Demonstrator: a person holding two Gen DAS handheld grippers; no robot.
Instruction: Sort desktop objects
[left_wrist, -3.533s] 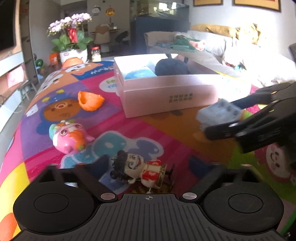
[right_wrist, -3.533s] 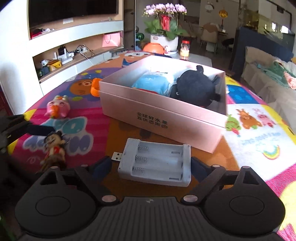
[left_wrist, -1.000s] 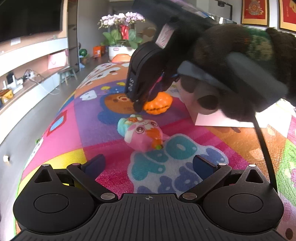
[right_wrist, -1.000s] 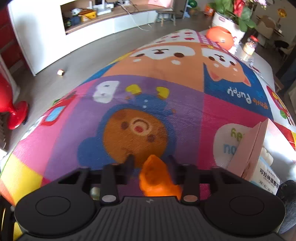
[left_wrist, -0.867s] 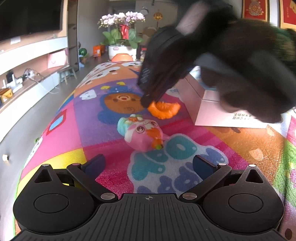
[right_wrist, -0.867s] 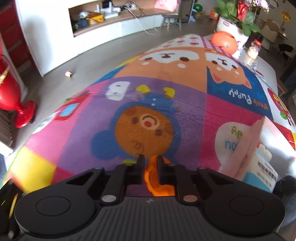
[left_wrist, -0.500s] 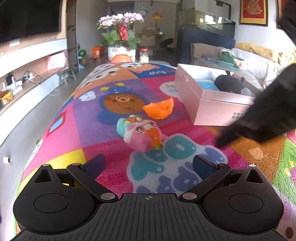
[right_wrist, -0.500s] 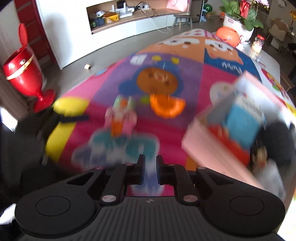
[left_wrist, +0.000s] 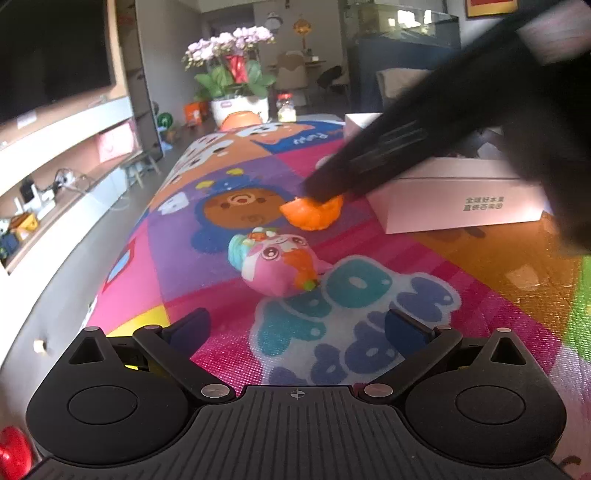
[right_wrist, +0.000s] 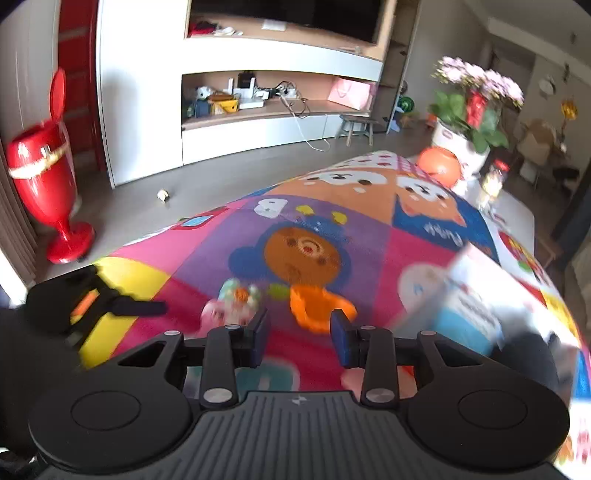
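Note:
An orange toy piece lies on the colourful play mat, close to the pink box. A pink cartoon figure lies nearer, just ahead of my left gripper, which is open and holds nothing. My right gripper reaches in from the upper right of the left wrist view, its dark fingertips just above the orange piece. Its jaws are opening, and nothing is between the pads. The pink figure lies left of those fingers.
The pink box holds a blue packet and a dark plush. At the mat's far end are an orange ball, a jar and a flower pot. A red vase stands on the floor, left of the mat.
The right gripper pinched the orange piece and shifted it toward the box, drew back shut to the right, and now hovers over the piece again with its jaws parted. The left gripper stayed put.

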